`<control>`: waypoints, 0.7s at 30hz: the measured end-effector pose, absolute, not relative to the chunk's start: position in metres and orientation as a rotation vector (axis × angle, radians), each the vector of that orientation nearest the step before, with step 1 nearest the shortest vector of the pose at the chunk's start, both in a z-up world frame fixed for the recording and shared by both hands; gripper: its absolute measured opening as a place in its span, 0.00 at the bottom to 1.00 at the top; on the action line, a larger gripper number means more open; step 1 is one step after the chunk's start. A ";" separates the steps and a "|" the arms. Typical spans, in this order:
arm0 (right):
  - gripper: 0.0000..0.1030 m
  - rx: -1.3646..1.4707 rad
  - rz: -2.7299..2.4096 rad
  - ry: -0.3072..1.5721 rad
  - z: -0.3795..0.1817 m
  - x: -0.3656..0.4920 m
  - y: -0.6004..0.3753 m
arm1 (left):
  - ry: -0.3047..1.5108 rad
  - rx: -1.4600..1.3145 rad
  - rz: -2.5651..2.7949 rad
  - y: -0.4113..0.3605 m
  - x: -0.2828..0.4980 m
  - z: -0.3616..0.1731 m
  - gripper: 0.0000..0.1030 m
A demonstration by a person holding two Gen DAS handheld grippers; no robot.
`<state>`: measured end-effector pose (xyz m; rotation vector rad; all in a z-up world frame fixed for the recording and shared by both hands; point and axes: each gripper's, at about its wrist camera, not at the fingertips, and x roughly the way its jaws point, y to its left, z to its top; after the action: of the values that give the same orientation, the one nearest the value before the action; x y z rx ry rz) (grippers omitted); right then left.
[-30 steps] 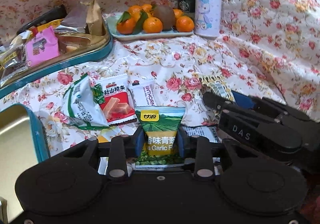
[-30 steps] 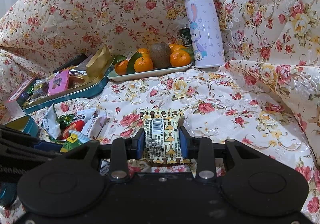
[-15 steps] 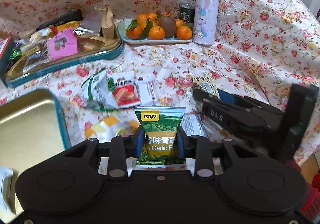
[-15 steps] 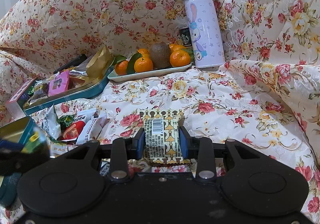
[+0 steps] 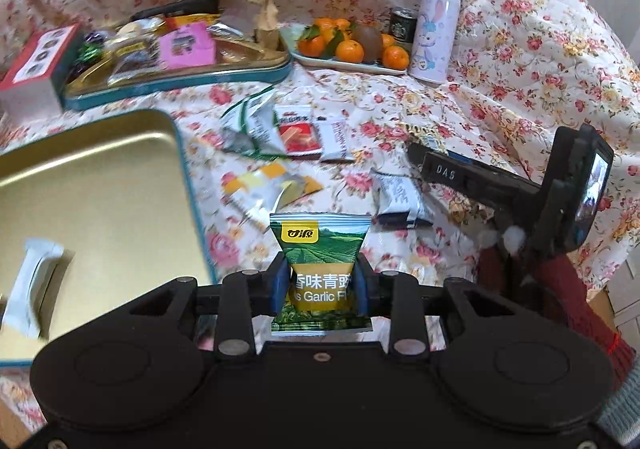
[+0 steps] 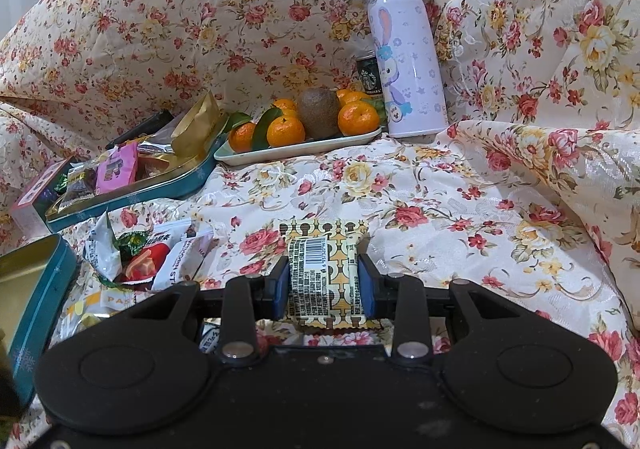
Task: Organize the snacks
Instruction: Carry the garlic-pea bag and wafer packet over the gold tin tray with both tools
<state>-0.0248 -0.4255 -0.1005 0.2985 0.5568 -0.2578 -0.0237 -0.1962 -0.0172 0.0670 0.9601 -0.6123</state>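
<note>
My left gripper (image 5: 320, 287) is shut on a green garlic pea packet (image 5: 319, 249), held above the floral cloth beside an open gold tin (image 5: 100, 185) that holds one white packet (image 5: 30, 285). My right gripper (image 6: 323, 285) is shut on a yellow patterned snack bar with a barcode (image 6: 322, 265), low over the cloth. The right gripper also shows in the left wrist view (image 5: 416, 153) at the right. Several loose snack packets (image 5: 298, 133) lie on the cloth between the tins; they also show in the right wrist view (image 6: 152, 253).
A second teal tin (image 5: 184, 75) full of snacks stands at the back left, with a red-and-white box (image 5: 34, 65) beside it. A plate of oranges and a kiwi (image 5: 352, 47), a dark can (image 5: 402, 23) and a lilac bottle (image 5: 434, 25) stand at the back.
My left gripper has lifted and pulled back to the left with the green packet, bringing the gold tin into fuller view. The right gripper has stayed still on the snack bar.
</note>
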 end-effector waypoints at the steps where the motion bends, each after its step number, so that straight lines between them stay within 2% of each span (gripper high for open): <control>1: 0.33 0.296 -0.262 0.556 -0.100 -0.025 -0.425 | 0.961 0.062 -0.610 -0.192 -0.026 -0.017 0.40; 21: 0.33 0.245 -0.446 0.526 -0.085 -0.041 -0.419 | 0.888 -0.024 -0.478 -0.081 -0.032 -0.002 0.40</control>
<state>-0.0414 -0.4194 -0.0851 0.2448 0.5261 -0.4456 -0.0325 -0.0811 -0.0025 -0.0237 0.8882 -0.4784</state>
